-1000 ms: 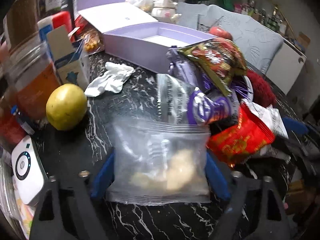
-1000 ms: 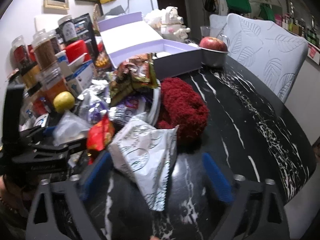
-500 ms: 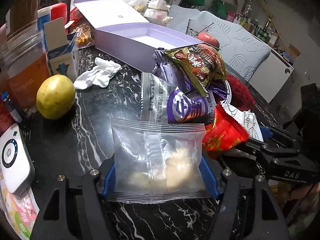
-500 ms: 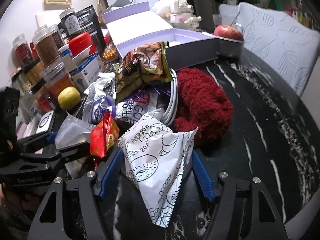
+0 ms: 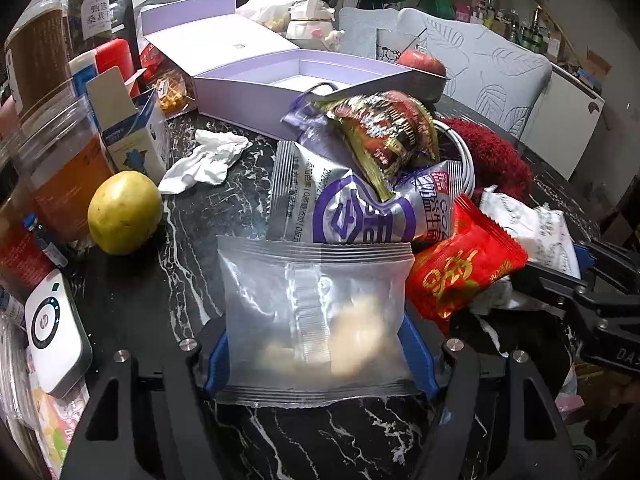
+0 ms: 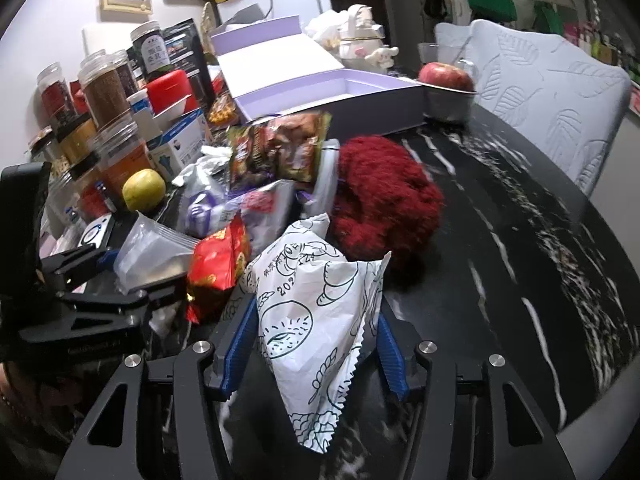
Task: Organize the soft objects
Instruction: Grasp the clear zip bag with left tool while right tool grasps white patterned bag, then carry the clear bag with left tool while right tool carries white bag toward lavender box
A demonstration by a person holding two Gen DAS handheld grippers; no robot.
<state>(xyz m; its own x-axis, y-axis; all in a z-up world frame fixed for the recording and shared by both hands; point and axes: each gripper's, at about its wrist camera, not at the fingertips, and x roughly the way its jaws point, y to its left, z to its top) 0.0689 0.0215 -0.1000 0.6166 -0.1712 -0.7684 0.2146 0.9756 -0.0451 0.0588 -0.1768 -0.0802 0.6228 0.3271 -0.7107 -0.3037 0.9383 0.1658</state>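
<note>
- I had my left gripper (image 5: 316, 354) around the clear bag (image 5: 316, 312). The blue pads pressed both its sides, about half open, so it would not slip.
- The clear bag sat on the black marble table (image 5: 132, 280), just in front of the snack pile.
- My right gripper (image 6: 316, 344) had just been closing on the white packet with drawings (image 6: 316, 312). The pads touched its sides, so I think it was held.
- That packet leaned on the red packet (image 6: 218, 264), next to the fuzzy red thing (image 6: 384, 200).
- The purple box (image 5: 304, 80) sat open behind, maybe for the soft things.
- I read "HP" on the small white device (image 5: 50, 324) and "GO" on the silver and purple packet (image 5: 360, 208).
</note>
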